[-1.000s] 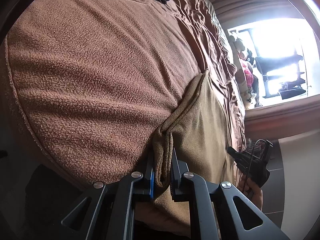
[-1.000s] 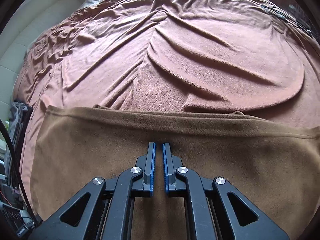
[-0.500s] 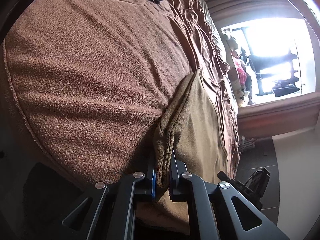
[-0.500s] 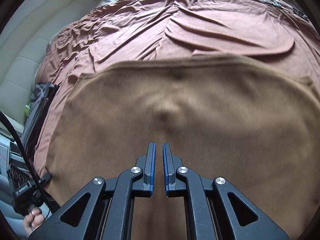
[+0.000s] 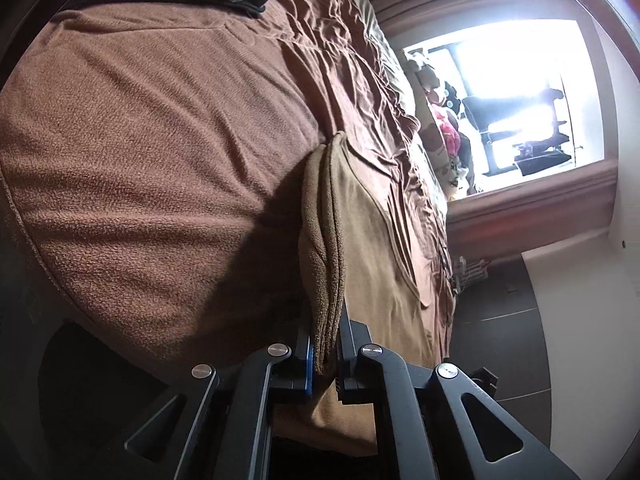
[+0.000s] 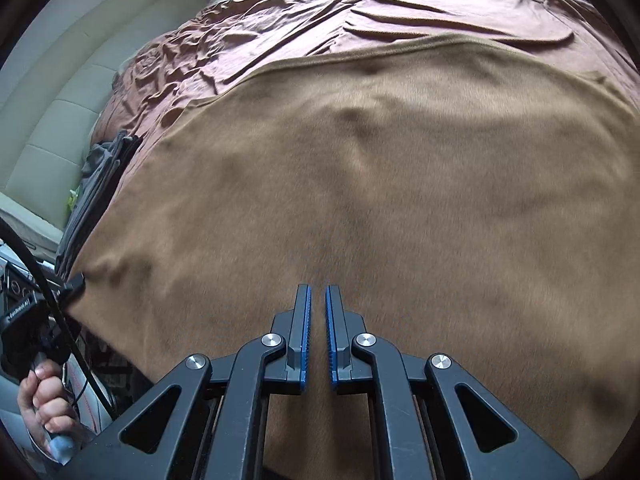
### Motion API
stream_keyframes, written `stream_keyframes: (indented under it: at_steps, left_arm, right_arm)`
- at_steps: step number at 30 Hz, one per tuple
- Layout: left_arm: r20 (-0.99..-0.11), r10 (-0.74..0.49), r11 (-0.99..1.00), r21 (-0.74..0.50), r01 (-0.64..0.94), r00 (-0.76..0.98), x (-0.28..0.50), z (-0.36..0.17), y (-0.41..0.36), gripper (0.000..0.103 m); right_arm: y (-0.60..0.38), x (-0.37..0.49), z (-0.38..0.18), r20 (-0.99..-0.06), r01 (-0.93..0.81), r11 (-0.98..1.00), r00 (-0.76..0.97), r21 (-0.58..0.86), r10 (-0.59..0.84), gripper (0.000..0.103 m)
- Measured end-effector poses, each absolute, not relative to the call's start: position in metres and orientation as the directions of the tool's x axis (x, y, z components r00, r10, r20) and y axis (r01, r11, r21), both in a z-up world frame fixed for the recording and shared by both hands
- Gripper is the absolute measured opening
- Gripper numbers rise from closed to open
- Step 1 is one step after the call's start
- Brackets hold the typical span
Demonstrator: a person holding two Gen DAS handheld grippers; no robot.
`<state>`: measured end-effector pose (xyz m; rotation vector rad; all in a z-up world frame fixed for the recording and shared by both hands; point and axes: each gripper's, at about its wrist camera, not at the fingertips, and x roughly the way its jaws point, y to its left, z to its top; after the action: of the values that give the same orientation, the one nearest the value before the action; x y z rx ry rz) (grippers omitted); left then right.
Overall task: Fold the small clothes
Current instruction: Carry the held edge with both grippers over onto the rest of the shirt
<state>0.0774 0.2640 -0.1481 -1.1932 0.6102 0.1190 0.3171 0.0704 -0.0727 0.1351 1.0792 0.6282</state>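
Note:
A tan fleece garment (image 6: 360, 180) lies spread wide over the bed, filling most of the right wrist view. My right gripper (image 6: 318, 292) hovers over its near part, shut, with only a narrow slit between the blue pads; I cannot tell if cloth is pinched there. My left gripper (image 5: 325, 324) is shut on the layered edge of the garment (image 5: 360, 232) and holds it raised off the bed. The right wrist view shows that left gripper (image 6: 74, 284) at the garment's left corner, with a hand (image 6: 44, 412) on its handle.
A reddish-brown blanket (image 5: 160, 140) covers the bed, wrinkled toward the far side (image 6: 320, 12). Folded grey clothes (image 6: 100, 184) lie by the cream padded headboard (image 6: 52, 100). Soft toys (image 5: 444, 132) sit under a bright window (image 5: 512, 92). Dark floor tiles (image 5: 500, 292) lie beside the bed.
The left gripper closed tighter on the garment's edge and lifted it. The right gripper travelled across the garment, so much more of the cloth now lies ahead of it.

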Motion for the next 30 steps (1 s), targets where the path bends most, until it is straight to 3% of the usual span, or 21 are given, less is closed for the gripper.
stream_keyframes:
  at_steps: [22,30]
  left_arm:
    - [-0.375,-0.324,0.508,-0.844,-0.175,0.868,0.127,-0.065,0.233,0.007]
    - [-0.348,-0.371,0.558,-0.825,-0.093,0.861,0.153,-0.031,0.213,0.007]
  right_arm:
    - [0.054,0.271,-0.076,-0.77,-0.439,0.773,0.238,0.459,0.592,0.004]
    - [0.039,0.28,-0.061,-0.71,-0.423,0.765,0.32,0.485,0.627,0.004]
